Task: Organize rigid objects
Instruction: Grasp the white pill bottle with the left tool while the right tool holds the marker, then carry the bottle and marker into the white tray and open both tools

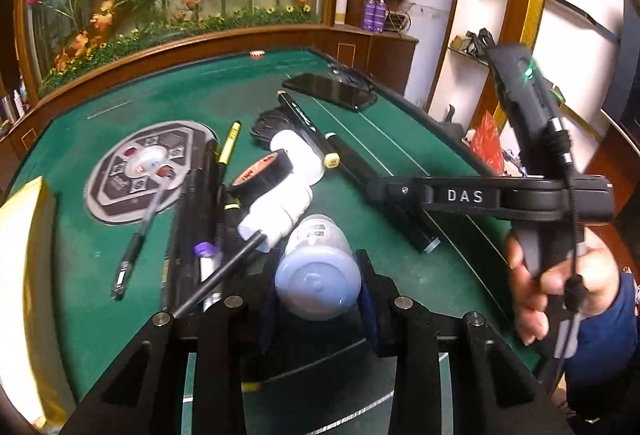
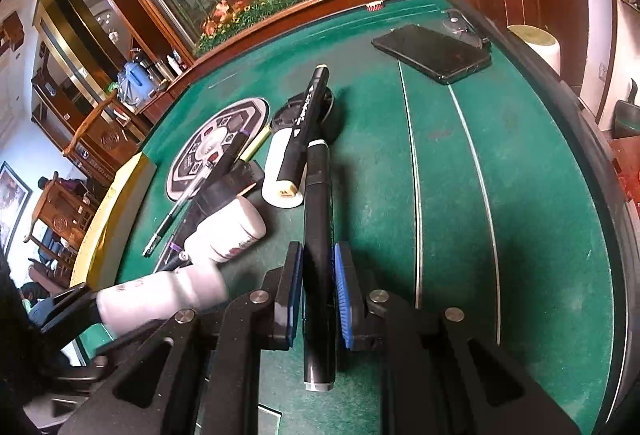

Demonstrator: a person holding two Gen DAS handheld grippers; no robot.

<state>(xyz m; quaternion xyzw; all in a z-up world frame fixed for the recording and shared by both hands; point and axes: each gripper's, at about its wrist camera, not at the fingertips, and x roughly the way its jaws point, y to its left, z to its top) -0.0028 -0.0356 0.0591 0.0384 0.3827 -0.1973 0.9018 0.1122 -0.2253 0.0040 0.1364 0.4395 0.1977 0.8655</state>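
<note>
green felt table (image 2: 520, 195); left tool (image 1: 318, 283) clamps white bottle (image 1: 318, 271), right tool (image 2: 316, 295) level, pads straddling black marker (image 2: 318, 235), gaps visible.

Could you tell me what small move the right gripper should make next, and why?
Probably close the right gripper on the black marker. The marker lies between its blue pads with a gap visible on each side, so nothing is gripped yet. The left gripper already flanks the white bottle, so the marker seems to be the right's own pickup.

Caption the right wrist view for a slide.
Right gripper closing around a black marker on the green table.
</note>
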